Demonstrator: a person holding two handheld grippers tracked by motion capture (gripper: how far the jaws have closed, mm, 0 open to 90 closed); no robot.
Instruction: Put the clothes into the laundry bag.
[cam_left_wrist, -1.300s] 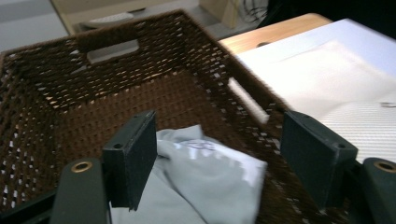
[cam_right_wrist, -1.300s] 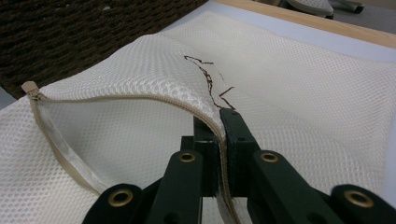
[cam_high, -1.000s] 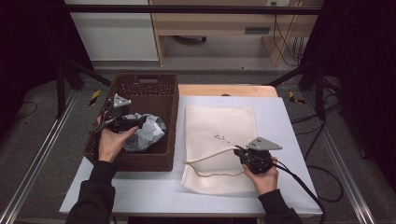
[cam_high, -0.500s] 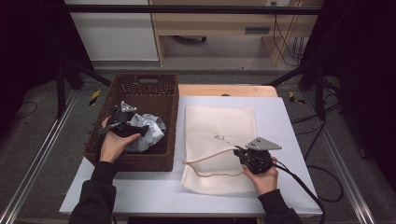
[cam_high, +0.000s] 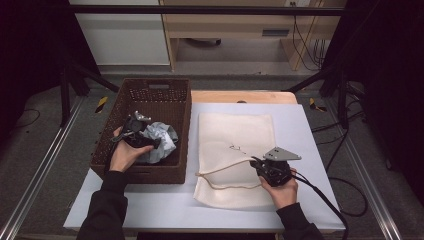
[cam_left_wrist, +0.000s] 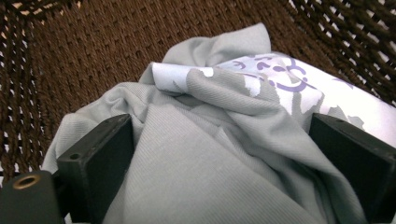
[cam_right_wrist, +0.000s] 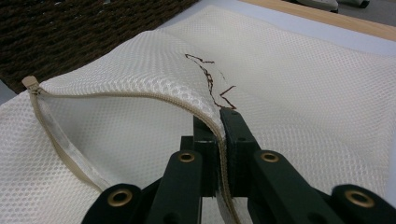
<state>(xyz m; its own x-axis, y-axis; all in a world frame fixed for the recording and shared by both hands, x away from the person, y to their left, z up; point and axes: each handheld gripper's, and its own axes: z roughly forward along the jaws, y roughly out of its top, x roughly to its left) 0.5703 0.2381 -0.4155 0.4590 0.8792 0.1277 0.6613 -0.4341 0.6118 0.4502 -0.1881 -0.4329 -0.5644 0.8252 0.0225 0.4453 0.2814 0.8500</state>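
At the left of the high view, the left hand-held gripper (cam_high: 134, 131) sits in the basket (cam_high: 150, 90), its jaws just opened wide around the grey shirt (cam_left_wrist: 219, 154) without pinching it. Lower right, the right hand-held gripper (cam_high: 260, 164) pinches the zipper edge of the mesh bag (cam_high: 235, 135) on the desk (cam_high: 310, 130)

White table (cam_high: 310, 125), wicker basket (cam_high: 150, 90), mesh bag (cam_high: 235, 135) on it

Grey shirt (cam_left_wrist: 210, 154) (lilac print) — cream mesh bag (cam_right_wrist: 299, 84)
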